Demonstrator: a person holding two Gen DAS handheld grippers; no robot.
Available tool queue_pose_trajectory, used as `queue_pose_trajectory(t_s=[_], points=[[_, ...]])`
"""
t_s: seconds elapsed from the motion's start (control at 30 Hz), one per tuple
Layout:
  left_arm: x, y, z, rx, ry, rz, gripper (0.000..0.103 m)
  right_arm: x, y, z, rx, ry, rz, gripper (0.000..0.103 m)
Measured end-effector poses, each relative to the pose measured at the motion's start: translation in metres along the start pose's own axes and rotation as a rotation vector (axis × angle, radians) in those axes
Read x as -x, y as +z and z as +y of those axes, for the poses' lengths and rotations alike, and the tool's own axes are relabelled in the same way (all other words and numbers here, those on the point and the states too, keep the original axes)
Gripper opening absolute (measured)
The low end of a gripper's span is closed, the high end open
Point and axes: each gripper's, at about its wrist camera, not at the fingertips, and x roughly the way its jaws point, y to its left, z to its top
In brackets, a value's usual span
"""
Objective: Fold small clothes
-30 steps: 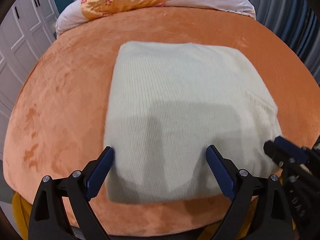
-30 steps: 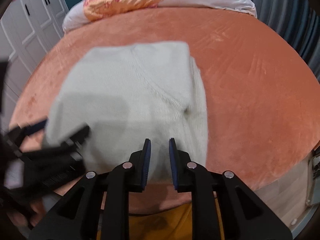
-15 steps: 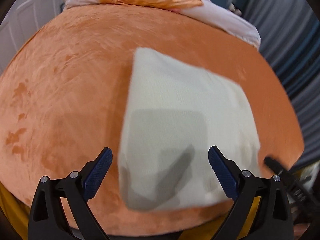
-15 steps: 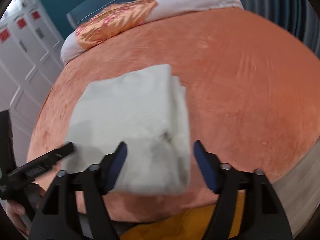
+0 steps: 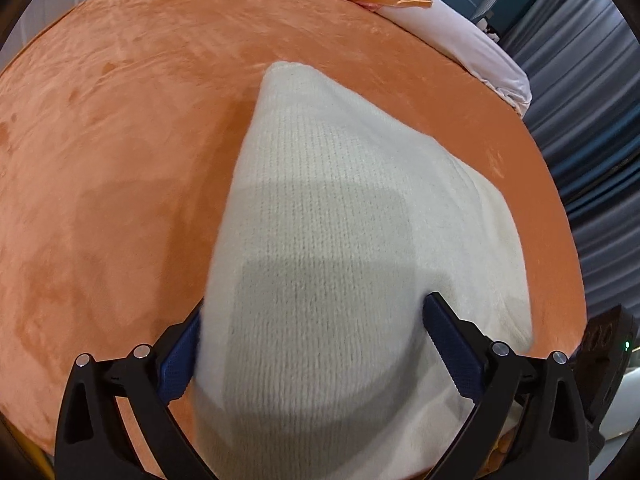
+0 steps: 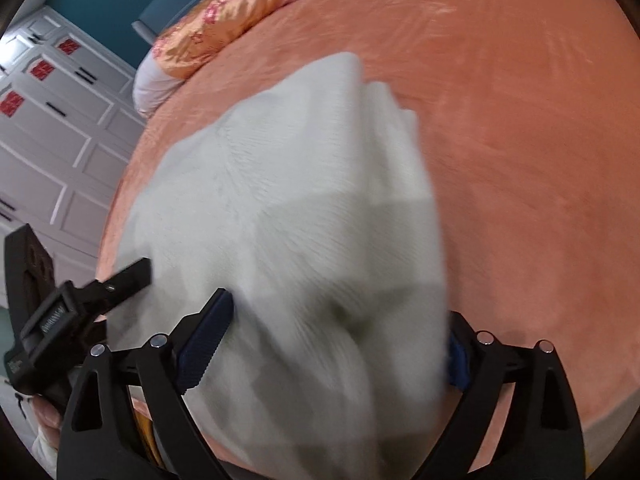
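A folded cream knitted sweater (image 5: 340,220) lies on the orange plush bedspread (image 5: 120,140), its near edge towards me. My left gripper (image 5: 314,306) straddles that near edge with its jaws opening wide. The sweater lies between the fingers and covers part of the left blue pad (image 5: 180,356). My right gripper (image 6: 340,316) is over the sweater (image 6: 280,200) near its right side, its jaws also opening. Cloth bulges between them and hides most of the right finger. Neither gripper squeezes the cloth. The left gripper (image 6: 92,292) shows in the right wrist view, blurred.
An orange satin quilt (image 6: 224,20) and white bedding (image 5: 472,52) lie at the far end of the bed. White wardrobe doors (image 6: 48,140) stand to the left and dark curtains (image 5: 592,120) to the right. The bed's front edge is just below the grippers.
The right gripper went from nearly shut to wide open. Both grippers rolled and came down closer onto the sweater's near edge, which now lies between their fingers.
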Motion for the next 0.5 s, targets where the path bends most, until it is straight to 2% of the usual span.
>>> queue_pose_trajectory(t_s=[0.13,0.2,0.3,0.37,0.43,0.5], points=[[-0.005,0.001,0.014,0.014,-0.084,0.001,0.098,-0.007,0.004,0.002,0.009,0.057,-0.013,0.098],[-0.011,0.000,0.022,0.020,-0.146,0.005,0.098,-0.010,0.005,0.003,0.021,0.071,-0.021,0.098],[-0.020,0.002,0.040,0.058,-0.288,0.048,0.098,-0.011,0.006,0.001,0.030,0.103,-0.030,0.098],[-0.020,0.005,0.046,0.044,-0.348,0.078,0.098,-0.012,0.007,0.001,0.036,0.117,-0.027,0.098],[-0.019,0.006,0.045,-0.007,-0.357,0.104,0.098,-0.012,0.009,0.000,0.038,0.120,-0.023,0.098],[-0.018,0.006,0.038,-0.048,-0.333,0.112,0.098,-0.014,0.013,0.000,0.019,0.123,-0.022,0.098]])
